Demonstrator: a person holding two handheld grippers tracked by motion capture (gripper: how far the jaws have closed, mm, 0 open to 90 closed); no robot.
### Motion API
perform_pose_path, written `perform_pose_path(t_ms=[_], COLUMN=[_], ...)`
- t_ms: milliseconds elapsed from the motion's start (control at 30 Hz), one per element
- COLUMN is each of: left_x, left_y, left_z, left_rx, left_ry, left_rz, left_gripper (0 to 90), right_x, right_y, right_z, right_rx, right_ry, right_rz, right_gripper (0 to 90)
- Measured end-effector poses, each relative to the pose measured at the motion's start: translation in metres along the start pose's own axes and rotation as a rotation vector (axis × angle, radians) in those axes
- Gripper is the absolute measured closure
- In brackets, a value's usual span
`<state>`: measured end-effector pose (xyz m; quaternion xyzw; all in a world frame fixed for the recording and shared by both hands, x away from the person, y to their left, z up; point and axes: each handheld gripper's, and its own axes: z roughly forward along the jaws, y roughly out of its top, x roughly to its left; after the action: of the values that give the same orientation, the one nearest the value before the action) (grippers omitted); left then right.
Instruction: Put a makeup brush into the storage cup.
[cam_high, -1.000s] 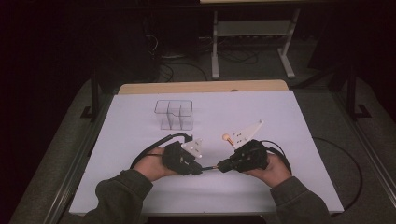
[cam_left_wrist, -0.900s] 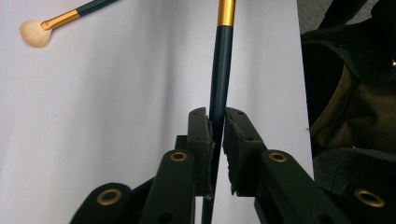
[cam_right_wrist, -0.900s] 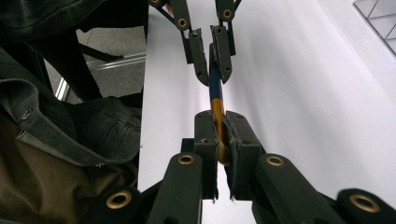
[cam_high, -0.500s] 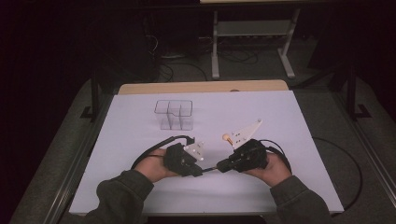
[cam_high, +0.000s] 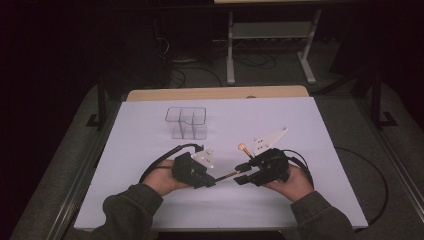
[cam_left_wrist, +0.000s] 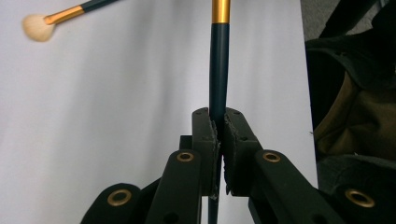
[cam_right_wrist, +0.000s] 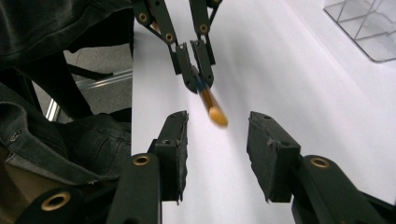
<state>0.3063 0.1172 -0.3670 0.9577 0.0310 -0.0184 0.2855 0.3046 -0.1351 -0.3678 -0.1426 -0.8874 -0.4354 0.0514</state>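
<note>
High view: white-covered table (cam_high: 150, 200), clear plastic divided organizer box (cam_high: 187, 122) toward the far side. Both hands low near the table's near edge, left gripper (cam_high: 209, 181) and right gripper (cam_high: 241, 180) tips facing each other, close together. Thin dark-handled makeup brush with gold ferrule (cam_high: 226, 175) spans between them. Second brush with pale round bristle head (cam_high: 243, 147) lies just beyond the right gripper.

Left gripper view: jaws clenched on the dark brush handle (cam_left_wrist: 218, 74), gold ferrule running out the top. Second brush (cam_left_wrist: 39, 25) lies on the table, top left, well apart.

Right gripper view: own jaws released, wide gap, nothing between the pads. Left gripper (cam_right_wrist: 196, 77) ahead, holding the brush (cam_right_wrist: 211, 107), its blurred gold end pointing into the gap. Organizer corner (cam_right_wrist: 366, 28) top right.
</note>
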Motion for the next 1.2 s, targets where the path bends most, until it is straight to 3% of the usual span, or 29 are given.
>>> perform_pose_path(t_ms=[133,300,567,1067,1200], left_x=[0.002,0.002,0.003,0.005,0.004], left_y=[0.000,0.001,0.005,0.012,0.014], left_z=[-0.004,-0.004,0.000,0.006,0.008], left_rx=[-0.018,-0.032,-0.054,-0.091,-0.083], left_ry=[0.004,0.015,0.016,0.015,0.015], left_rz=[-0.009,-0.010,-0.018,-0.052,-0.037], left_gripper=[84.6,84.6,84.6,84.5,84.5], right_x=[-0.001,-0.003,-0.002,-0.004,-0.005], right_y=[-0.003,-0.005,-0.003,-0.002,-0.002], right_z=[0.001,0.003,0.003,0.001,-0.001], right_rx=[-0.017,-0.042,-0.070,-0.080,-0.105], right_ry=[0.009,0.033,0.032,0.016,0.015], right_rz=[0.020,0.047,0.037,0.030,0.039], right_gripper=[61.4,72.6,82.1,84.1,82.1])
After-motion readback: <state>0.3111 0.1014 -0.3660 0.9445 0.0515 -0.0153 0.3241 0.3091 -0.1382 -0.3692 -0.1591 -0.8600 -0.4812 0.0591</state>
